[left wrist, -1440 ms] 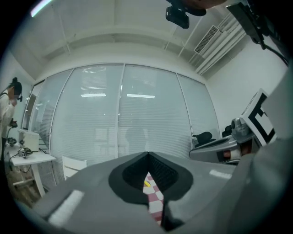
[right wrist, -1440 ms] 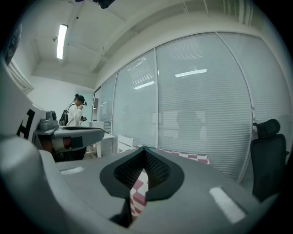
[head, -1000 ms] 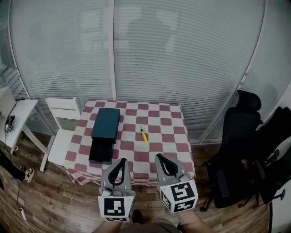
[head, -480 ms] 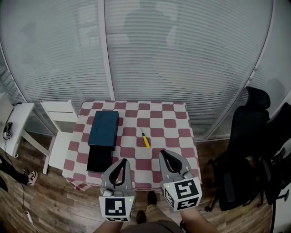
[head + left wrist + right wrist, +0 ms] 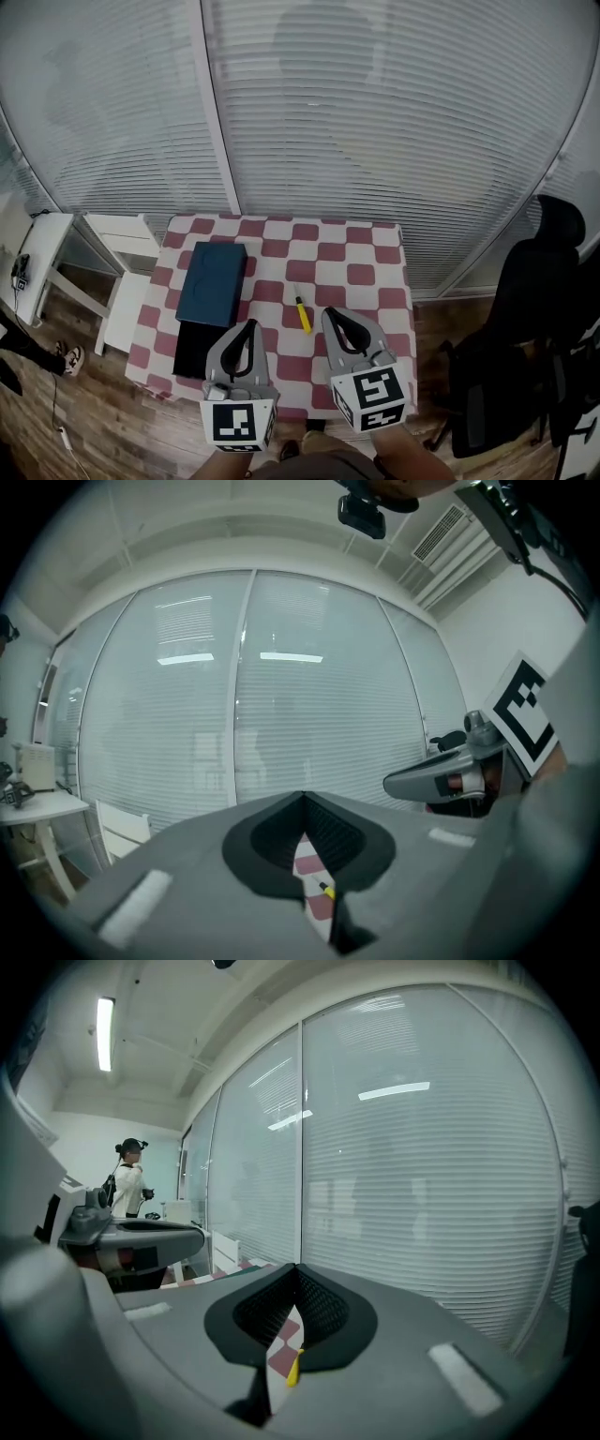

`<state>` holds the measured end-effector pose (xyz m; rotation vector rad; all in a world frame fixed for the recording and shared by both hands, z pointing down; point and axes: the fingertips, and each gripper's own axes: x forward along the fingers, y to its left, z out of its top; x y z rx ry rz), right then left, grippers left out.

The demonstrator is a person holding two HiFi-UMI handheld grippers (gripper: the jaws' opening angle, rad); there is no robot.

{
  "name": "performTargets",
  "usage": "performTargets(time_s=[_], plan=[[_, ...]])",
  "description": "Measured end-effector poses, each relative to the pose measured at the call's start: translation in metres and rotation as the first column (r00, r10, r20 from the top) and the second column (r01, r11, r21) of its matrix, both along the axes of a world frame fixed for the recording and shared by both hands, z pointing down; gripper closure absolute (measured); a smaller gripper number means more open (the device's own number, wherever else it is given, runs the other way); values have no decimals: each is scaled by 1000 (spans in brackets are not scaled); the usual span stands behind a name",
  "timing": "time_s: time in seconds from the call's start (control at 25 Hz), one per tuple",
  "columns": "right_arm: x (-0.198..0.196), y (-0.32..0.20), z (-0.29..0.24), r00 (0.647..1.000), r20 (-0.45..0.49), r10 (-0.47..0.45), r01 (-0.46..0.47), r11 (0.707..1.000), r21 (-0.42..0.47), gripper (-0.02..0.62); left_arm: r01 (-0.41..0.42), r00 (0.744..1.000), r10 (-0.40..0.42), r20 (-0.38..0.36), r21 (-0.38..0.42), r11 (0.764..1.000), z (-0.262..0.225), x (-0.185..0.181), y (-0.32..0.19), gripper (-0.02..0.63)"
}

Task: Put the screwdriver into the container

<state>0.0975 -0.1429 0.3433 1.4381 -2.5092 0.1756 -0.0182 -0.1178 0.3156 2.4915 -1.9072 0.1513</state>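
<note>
At the near edge of the table [image 5: 370, 281], left gripper [image 5: 247, 326] and right gripper [image 5: 331, 316] hover with jaws closed to a sliver and nothing held; neither can take the screwdriver [image 5: 301, 315] until it is opened. Screwdriver lies flat on the checked cloth just beyond and between the two tips, clear of both, with the container [image 5: 212, 281] further left. Judged risks: a jaw landing off-centre could roll or skid the thin tool toward the table edge, and a loose pinch could drop it short of the container
</note>
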Motion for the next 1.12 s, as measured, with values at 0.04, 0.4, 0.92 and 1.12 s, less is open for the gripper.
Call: performTargets(time_s=[0.04,0.4,0.92,1.12], plan=[[-1,-7,-1,1000,2,-9,9,1000,2,571,6,1000,-6,1,10,1000,-2,1,-6,606],[2,-49,-14,999,8,-39,39,999,16,571,59,998,-59,4,41,997,-25,0,-45,606],[-15,-73,17,999,-52,6,-9,998,-60,571,-9,999,9,-34,19,1000,-11,-15,-78,606],[-21,-78,31,998,-69,11,-18,995,-94,569,-23,999,22,-42,-7,1000,-2,-19,-86,606]])
